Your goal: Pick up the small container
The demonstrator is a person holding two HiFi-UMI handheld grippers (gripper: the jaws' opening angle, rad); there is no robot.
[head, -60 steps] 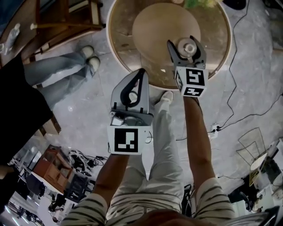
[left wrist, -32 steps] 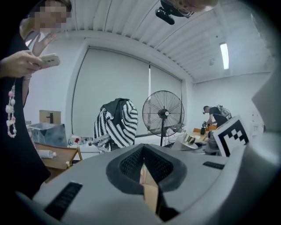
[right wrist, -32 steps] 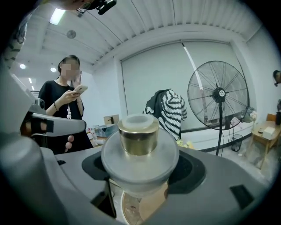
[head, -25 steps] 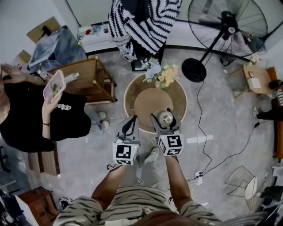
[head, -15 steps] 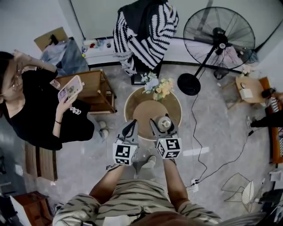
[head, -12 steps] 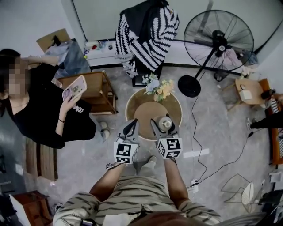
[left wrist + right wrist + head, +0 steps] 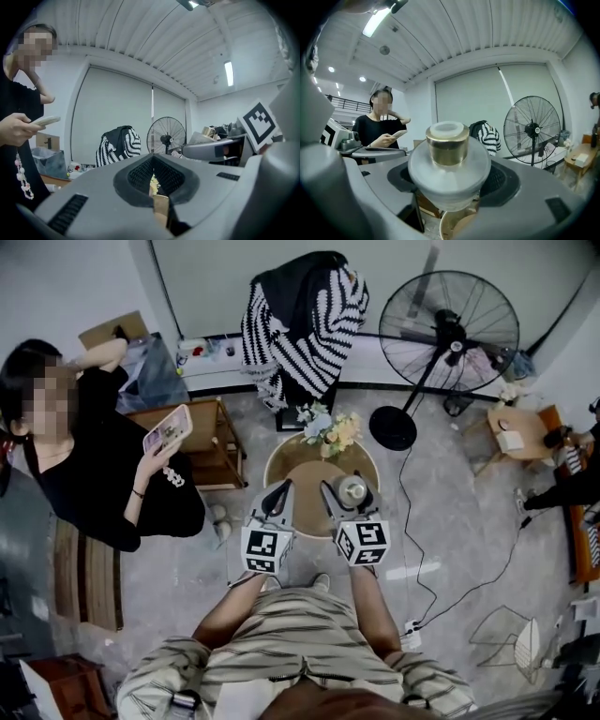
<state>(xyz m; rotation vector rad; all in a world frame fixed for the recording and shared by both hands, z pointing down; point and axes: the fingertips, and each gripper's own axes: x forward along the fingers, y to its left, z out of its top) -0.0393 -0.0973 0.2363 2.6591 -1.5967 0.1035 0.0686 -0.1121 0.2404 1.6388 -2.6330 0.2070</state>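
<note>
The small container (image 7: 449, 161), a frosted white jar with a gold collar (image 7: 447, 145) and pale cap, sits upright between the jaws of my right gripper (image 7: 450, 185), which is shut on it. In the head view the container (image 7: 353, 488) hangs high above the round wooden table (image 7: 298, 476), held by the right gripper (image 7: 350, 498). My left gripper (image 7: 281, 489) is level beside it on the left. Its jaws meet at the tips (image 7: 152, 157) with nothing between them.
A vase of flowers (image 7: 328, 427) stands at the table's far edge. A standing fan (image 7: 448, 324) is at the back right and a chair draped with a striped garment (image 7: 305, 315) behind. A person with a phone (image 7: 167, 429) stands left, by a wooden side table (image 7: 211, 432).
Both grippers have risen together, the right one carrying the container. The table and floor now look smaller and farther below. The left jaws stay shut.
</note>
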